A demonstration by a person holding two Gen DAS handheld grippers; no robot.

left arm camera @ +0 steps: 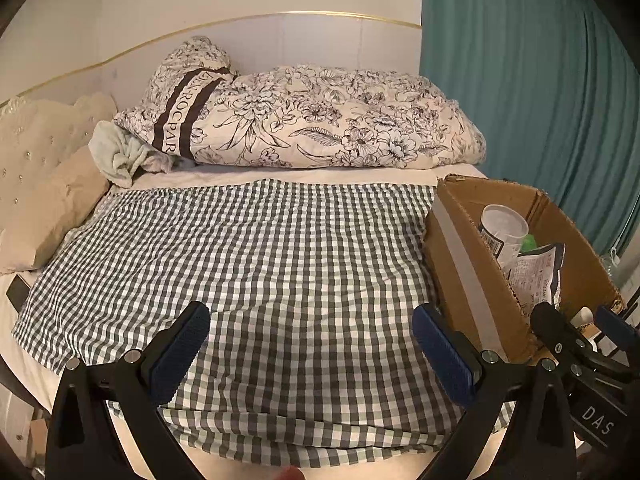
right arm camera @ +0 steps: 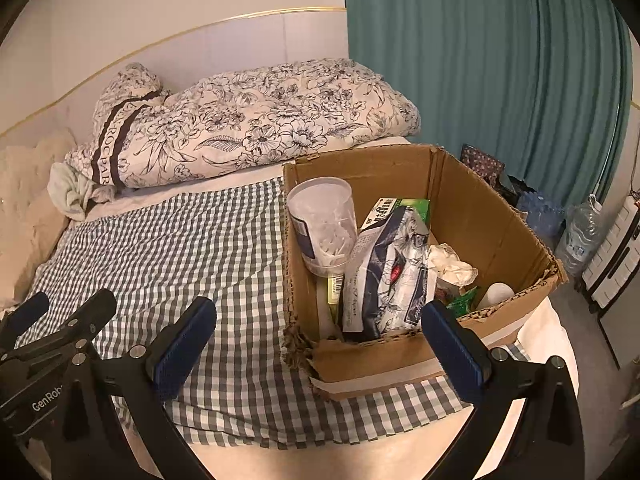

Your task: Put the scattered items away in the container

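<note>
Both tongs gape wide, holding nothing: the left gripper [left arm camera: 308,354] over the checked cloth [left arm camera: 248,264], the right gripper [right arm camera: 320,354] before the cardboard box [right arm camera: 492,216], where a plastic cup [right arm camera: 322,224] stands.

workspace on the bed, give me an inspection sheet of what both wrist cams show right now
surface: checked cloth spread on the bed, nothing lying loose on it
job's things: cardboard box at the cloth's right edge holds a plastic tub, patterned pouch, green carton, crumpled tissue
clutter: floral duvet, towel, pillow at the far side
grippers: left gripper and right gripper, jaws wide apart, holding nothing
cables: nothing seen
surroundings: teal curtain, water bottle on the floor
</note>
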